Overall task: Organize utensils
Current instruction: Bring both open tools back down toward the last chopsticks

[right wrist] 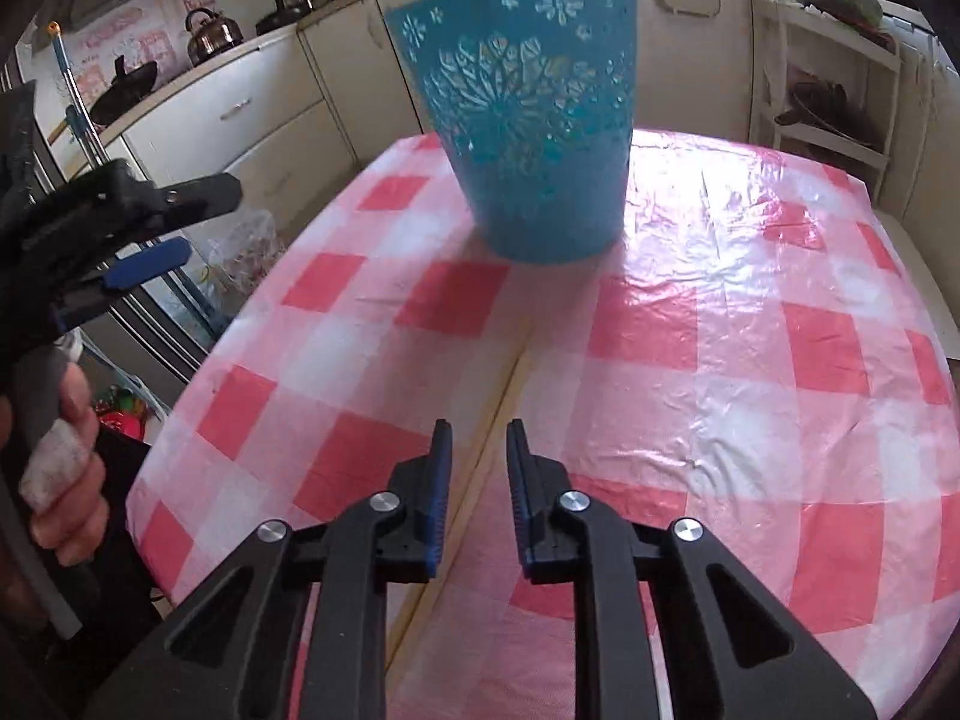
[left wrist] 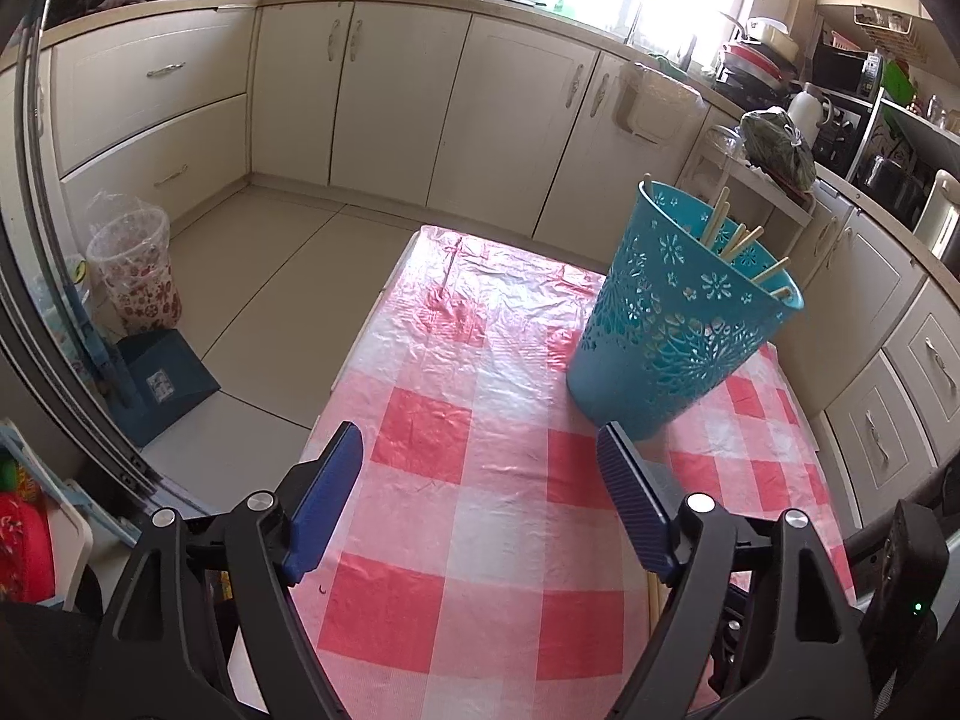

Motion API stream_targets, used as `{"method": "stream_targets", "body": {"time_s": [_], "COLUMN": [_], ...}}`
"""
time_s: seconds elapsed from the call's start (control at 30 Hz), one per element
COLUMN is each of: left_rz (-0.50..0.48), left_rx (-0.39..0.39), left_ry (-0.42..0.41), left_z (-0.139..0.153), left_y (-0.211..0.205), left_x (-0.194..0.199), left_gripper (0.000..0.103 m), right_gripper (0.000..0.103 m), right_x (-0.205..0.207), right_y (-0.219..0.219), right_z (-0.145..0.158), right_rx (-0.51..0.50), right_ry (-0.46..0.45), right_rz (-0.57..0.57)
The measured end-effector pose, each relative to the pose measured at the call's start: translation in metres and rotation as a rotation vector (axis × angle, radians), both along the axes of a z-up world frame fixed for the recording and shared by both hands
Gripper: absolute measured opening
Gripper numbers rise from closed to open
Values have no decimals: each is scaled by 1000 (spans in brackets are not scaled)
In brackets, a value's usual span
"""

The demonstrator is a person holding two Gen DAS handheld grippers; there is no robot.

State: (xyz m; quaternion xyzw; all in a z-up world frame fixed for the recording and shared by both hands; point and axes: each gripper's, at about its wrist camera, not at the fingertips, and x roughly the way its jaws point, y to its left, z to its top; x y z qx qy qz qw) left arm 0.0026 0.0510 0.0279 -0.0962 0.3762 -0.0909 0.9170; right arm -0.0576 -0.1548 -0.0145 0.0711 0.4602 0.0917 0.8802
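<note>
Centrally, a blue basket (left wrist: 678, 324) stands on the checked cloth (left wrist: 480, 450), with several chopsticks (left wrist: 741, 243) leaning inside it and poking above its rim. Over the near cloth the left gripper (left wrist: 480, 498) hangs with jaws wide and nothing between them, the basket just beyond its right finger. Nearer the table edge, the right gripper (right wrist: 478, 495) is narrowed, its pads astride two chopsticks on the cloth (right wrist: 504, 384) but apparently not pressing them; a hand (right wrist: 66, 468) grips the left tool's handle.
</note>
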Motion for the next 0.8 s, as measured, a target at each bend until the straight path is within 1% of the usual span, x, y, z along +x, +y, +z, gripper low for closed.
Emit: {"method": "stream_targets", "body": {"time_s": [0.1,0.27,0.37,0.47,0.5,0.53,0.6,0.67,0.8], "left_rz": [6,0,-22,-38,-43,-48,-63,-91,-162], "left_rx": [-4,-11,7,24,29,33,43,60,115], "left_ry": [9,23,30,37,41,45,57,70,102], "left_z": [-3,-6,-9,-12,-13,-15,-18,-22,-35], "left_y": [4,4,-4,-10,-11,-13,-18,-28,-56], "left_x": [-5,-5,-5,-5,-5,-4,-3,-2,-1], "left_gripper": [77,77,77,77,77,77,77,77,77], "right_gripper": [15,14,14,14,9,9,8,7,7], "right_x": [0,-4,-1,5,5,5,6,6,5], "right_y": [4,5,13,13,10,7,-1,-12,-37], "right_z": [-8,-11,-10,-12,-12,-11,-10,-10,-11], "right_rx": [-28,-38,-62,-100,-103,-95,-112,-99,-35], "right_ry": [24,21,13,29,26,31,38,43,41], "right_rz": [-8,-1,20,34,38,44,37,22,-39]}}
